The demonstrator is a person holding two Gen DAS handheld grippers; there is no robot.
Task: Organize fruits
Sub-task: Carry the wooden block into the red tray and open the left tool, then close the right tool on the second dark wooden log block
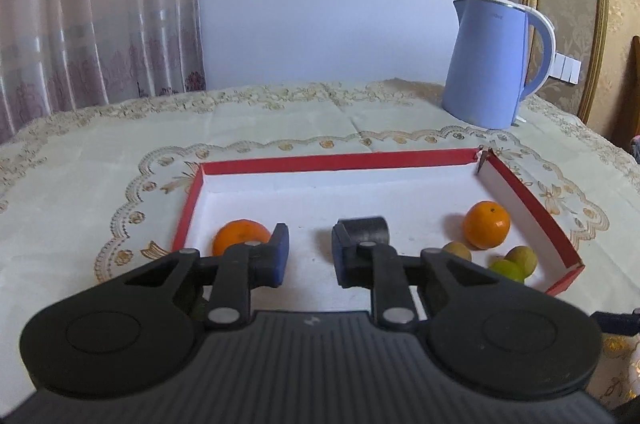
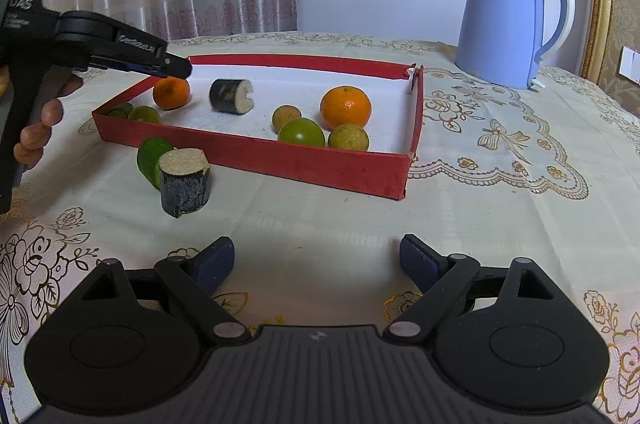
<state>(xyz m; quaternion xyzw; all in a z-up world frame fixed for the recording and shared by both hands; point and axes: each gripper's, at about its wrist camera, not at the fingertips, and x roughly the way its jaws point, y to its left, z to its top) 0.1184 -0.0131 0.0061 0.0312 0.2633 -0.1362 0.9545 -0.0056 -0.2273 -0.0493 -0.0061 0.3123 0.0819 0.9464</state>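
L gripper (image 1: 310,256) closed down, empty; R gripper (image 2: 316,260) wide, empty. Grabbing cut chunk (image 2: 184,180) by tray (image 2: 300,160) front edge cd send touching lime (image 2: 147,154) rolling.

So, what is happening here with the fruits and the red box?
A person holds a gripper in each hand and sorts fruit into a red tray. The left gripper hangs over the tray's left end, jaws shut and empty. The right gripper hovers above the cloth before the tray, jaws open and empty. Two oranges, some green fruits and a dark chunk are in the tray. A loose green fruit and a second chunk sit outside, by its front wall.
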